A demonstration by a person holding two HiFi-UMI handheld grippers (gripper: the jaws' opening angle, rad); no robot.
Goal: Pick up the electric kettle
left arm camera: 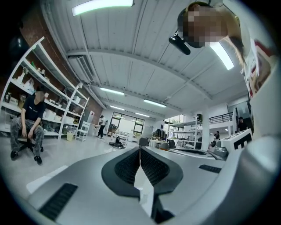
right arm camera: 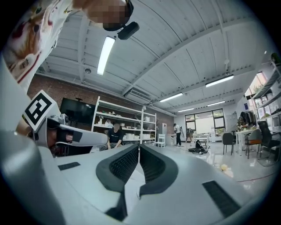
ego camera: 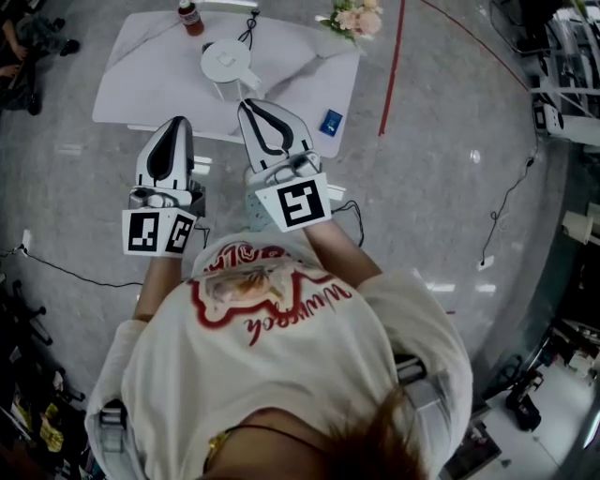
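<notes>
The white table (ego camera: 141, 80) stands on the grey floor (ego camera: 441, 169) in front of the person. The kettle (ego camera: 226, 62) is white with a round lid. It stands near the middle of the table, a bit closer to the far edge. A dark cord (ego camera: 251, 26) runs from it toward the far edge. A small reddish bottle (ego camera: 190, 17) stands at the far edge, just left of the kettle. Pink flowers (ego camera: 354, 17) sit at the far right corner. A blue card (ego camera: 330, 121) lies at the near right corner.

The left gripper (ego camera: 180, 124) is clenched, with its jaws pressed together on nothing. The right gripper (ego camera: 247, 103) is clenched the same way (each gripper's own view shows the two tips meeting). In the head view the right gripper's tip lies over the near edge, just in front of the kettle, and covers a bit of the table there. The left gripper's tip is at the near edge, further left.

From above, the kettle's handle and base are hard to make out. The flowers are cut off by the top of the head view. Both gripper views look across the room and up at the ceiling, so the table is out of their sight. The left gripper view shows a seated person (left arm camera: 30, 125) by some shelves (left arm camera: 57, 110).
</notes>
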